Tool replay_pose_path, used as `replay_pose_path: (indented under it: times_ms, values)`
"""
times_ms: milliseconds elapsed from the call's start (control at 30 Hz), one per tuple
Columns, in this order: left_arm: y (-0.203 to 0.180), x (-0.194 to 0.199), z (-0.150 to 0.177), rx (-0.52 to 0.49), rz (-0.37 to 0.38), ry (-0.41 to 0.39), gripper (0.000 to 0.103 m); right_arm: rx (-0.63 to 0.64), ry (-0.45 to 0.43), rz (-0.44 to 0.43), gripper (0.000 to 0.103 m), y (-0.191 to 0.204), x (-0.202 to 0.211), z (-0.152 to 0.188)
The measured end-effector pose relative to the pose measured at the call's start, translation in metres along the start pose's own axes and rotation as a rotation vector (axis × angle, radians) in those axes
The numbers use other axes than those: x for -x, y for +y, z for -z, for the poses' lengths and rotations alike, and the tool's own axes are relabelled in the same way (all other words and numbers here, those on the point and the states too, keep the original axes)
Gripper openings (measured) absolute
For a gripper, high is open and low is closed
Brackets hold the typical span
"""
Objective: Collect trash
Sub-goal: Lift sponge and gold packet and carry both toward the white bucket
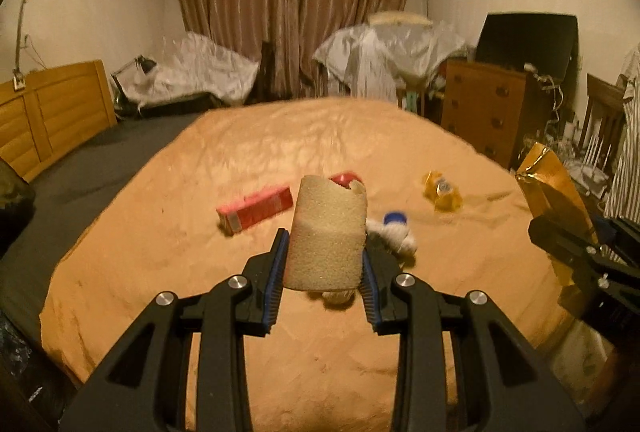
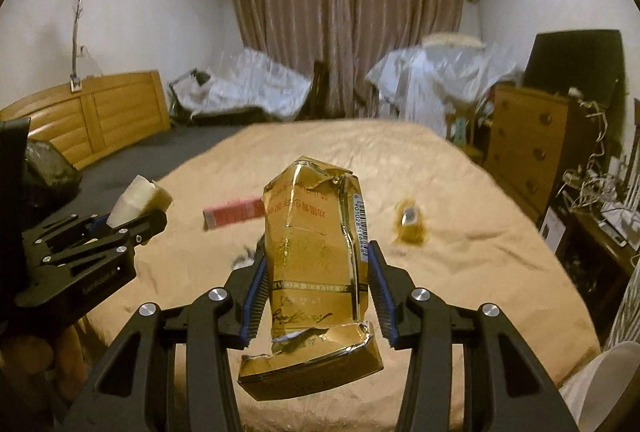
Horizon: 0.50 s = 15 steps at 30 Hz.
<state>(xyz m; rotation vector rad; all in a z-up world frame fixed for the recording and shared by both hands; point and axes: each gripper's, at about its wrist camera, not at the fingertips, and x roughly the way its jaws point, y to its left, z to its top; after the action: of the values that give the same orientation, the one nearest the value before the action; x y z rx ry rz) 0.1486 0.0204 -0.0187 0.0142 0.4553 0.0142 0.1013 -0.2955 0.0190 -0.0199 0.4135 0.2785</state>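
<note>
My left gripper (image 1: 325,264) is shut on a beige foam piece (image 1: 326,232) and holds it above the bed; it also shows in the right wrist view (image 2: 140,198). My right gripper (image 2: 316,272) is shut on a crushed gold carton (image 2: 312,252), also seen at the right edge of the left wrist view (image 1: 548,188). On the orange bedspread (image 1: 160,252) lie a red box (image 1: 256,210), a red item (image 1: 346,178) behind the foam, a crumpled gold wrapper (image 1: 442,190), and a white crumpled piece with a blue cap (image 1: 394,230).
A wooden headboard (image 1: 52,116) stands at the left, a dresser (image 1: 484,112) at the right, plastic-covered furniture (image 1: 384,52) and curtains (image 1: 296,12) at the back. A black bag (image 2: 48,164) lies on the dark sheet at left.
</note>
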Motion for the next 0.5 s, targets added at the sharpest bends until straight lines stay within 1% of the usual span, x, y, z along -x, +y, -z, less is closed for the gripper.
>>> replay_pose_path:
  times_ms: [100,367,500]
  values:
    - [-0.007,0.008,-0.004,0.000,-0.001,-0.035,0.032,0.000,-0.030,0.014,0.048,-0.002,0.014,-0.002]
    - [-0.018,0.018,-0.008,-0.009,0.023,-0.052,0.032,-0.004,-0.055,0.037,0.048,-0.015,0.041,-0.006]
    - [-0.031,0.021,-0.012,-0.023,0.053,-0.064,0.032,-0.002,-0.059,0.064,0.048,-0.025,0.058,-0.009]
